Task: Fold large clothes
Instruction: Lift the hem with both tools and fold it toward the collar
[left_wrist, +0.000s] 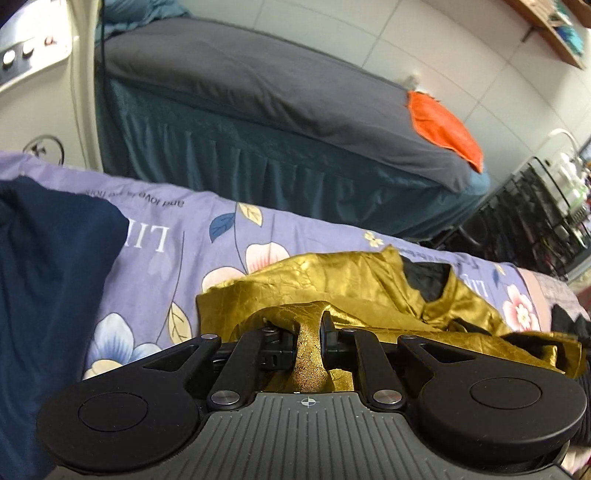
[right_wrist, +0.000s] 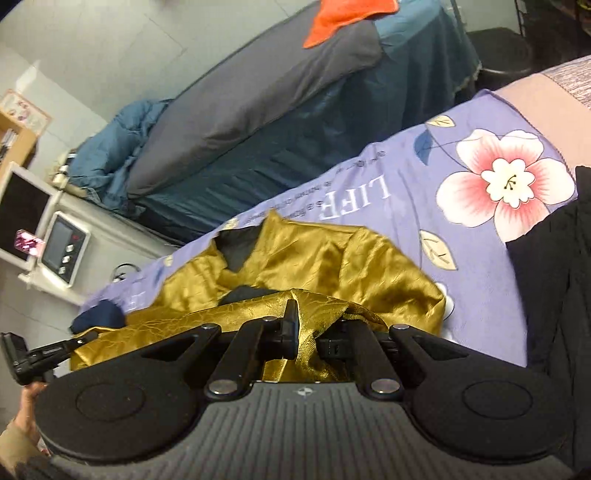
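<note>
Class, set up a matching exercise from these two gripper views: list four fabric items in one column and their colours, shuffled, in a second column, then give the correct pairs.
Column 1
1. garment pinched by both the left gripper and the right gripper
2. bedsheet with flowers
3. cloth on the far bed
4. blanket covering the far bed

Column 2
A. orange
B. grey
C. gold
D. lilac

Pairs: 1-C, 2-D, 3-A, 4-B
</note>
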